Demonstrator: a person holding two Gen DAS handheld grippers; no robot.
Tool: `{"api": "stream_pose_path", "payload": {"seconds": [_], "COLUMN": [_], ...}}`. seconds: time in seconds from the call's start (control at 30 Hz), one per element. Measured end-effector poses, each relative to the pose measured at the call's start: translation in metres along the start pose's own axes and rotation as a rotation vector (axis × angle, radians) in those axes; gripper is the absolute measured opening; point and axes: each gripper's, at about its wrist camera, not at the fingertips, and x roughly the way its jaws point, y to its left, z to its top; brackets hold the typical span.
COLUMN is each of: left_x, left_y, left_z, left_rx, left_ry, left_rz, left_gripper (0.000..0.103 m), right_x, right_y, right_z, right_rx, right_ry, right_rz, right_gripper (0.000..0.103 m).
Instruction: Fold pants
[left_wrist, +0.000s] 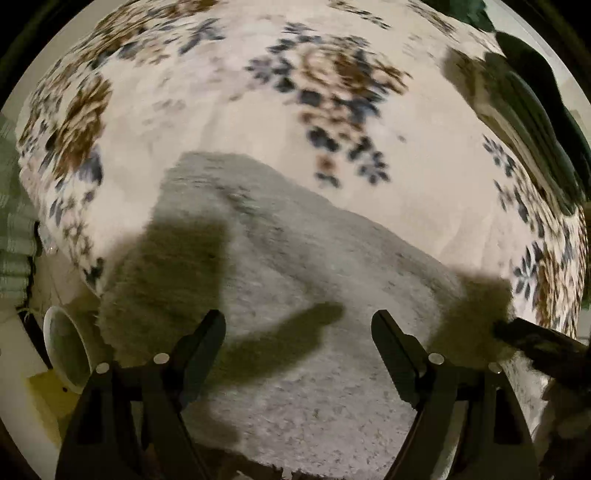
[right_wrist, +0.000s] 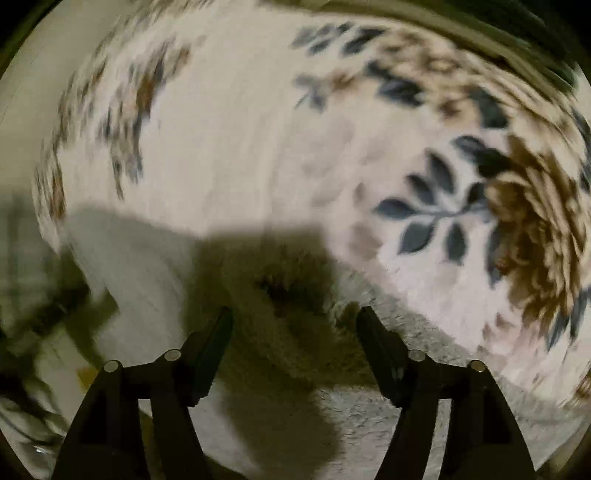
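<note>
Fuzzy grey pants (left_wrist: 295, 280) lie flat on a cream blanket with brown and blue flowers (left_wrist: 229, 107). In the left wrist view they fill the lower middle. My left gripper (left_wrist: 298, 317) is open and empty just above them. The other gripper's dark finger (left_wrist: 535, 343) enters at the right edge, over the pants' right side. In the right wrist view the pants (right_wrist: 369, 406) lie low in the frame, partly in shadow. My right gripper (right_wrist: 294, 312) is open and empty above them. Both views are motion-blurred.
The flowered blanket (right_wrist: 258, 147) covers the whole surface. A white bowl-like thing (left_wrist: 66, 347) and a yellow item (left_wrist: 48, 391) sit off the bed's left edge. Dark green folded cloth (left_wrist: 535, 110) lies at the upper right.
</note>
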Motion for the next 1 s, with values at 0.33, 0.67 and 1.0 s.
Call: {"api": "stream_pose_path", "payload": {"seconds": [0.33,0.67,1.0], "left_x": [0.003,-0.012,0.016], "left_y": [-0.047,-0.086,-0.213], "left_z": [-0.001,-0.025,-0.115], "left_rx": [0.087,0.2,0.431], "left_ry": [-0.008,0.009,0.129], "left_rz": [-0.025,-0.041,-0.111], "left_gripper": [0.08,0.08,0.08], "right_x": [-0.01,-0.081,-0.083], "right_y": [-0.039,-0.171,-0.293], "right_z": [0.002,-0.107,-0.424], "right_rx": [0.085,0.567,1.3], "right_ry": [-0.064,-0.258,-0.391], "right_rz": [-0.039,0.259,0.158], "right_gripper": [0.008,0.08,0.083]}}
